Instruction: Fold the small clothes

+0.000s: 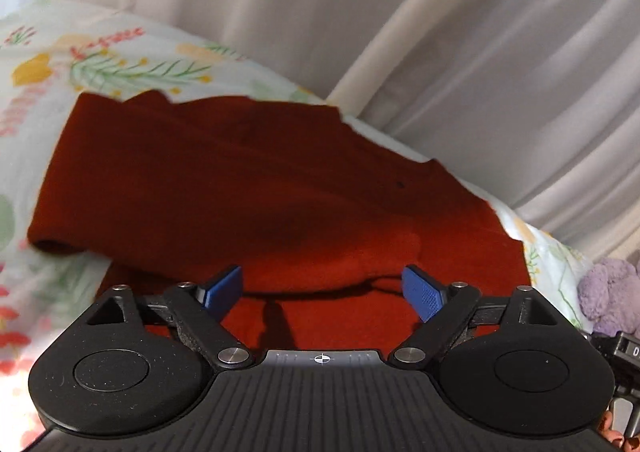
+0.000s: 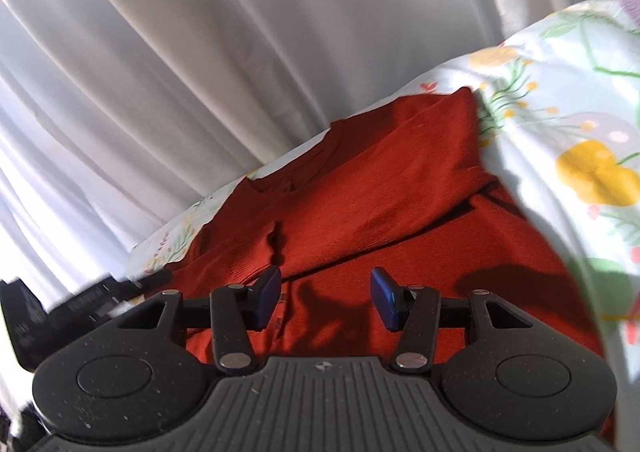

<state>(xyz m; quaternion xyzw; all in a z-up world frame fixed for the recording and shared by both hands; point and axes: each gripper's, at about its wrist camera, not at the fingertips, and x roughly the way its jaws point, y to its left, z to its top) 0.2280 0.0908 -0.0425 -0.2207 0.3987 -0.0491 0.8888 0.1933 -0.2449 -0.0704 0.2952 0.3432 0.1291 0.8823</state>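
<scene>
We see the sweater [image 1: 248, 188] lying flat on the flowered bedspread [image 1: 120, 60], close to the bed's far edge under the curtain [image 1: 360, 12]. A sleeve is laid across the body, so we judge one fold done and the next in hand. In the right wrist view the neckline [image 2: 280, 182] points at the curtain, so the long axis seems to run from the far edge back toward us; the hem is hidden below the tools.

Our left gripper [image 1: 322, 292] stands wide open over the cloth, nothing between its pads. Our right gripper [image 2: 324, 298] is half open, also empty, hovering above the body. Next, we judge, each must drop to an edge, pinch one layer cleanly and carry it over. A purple plush toy [image 1: 612, 292] sits at the bedspread's right edge.
</scene>
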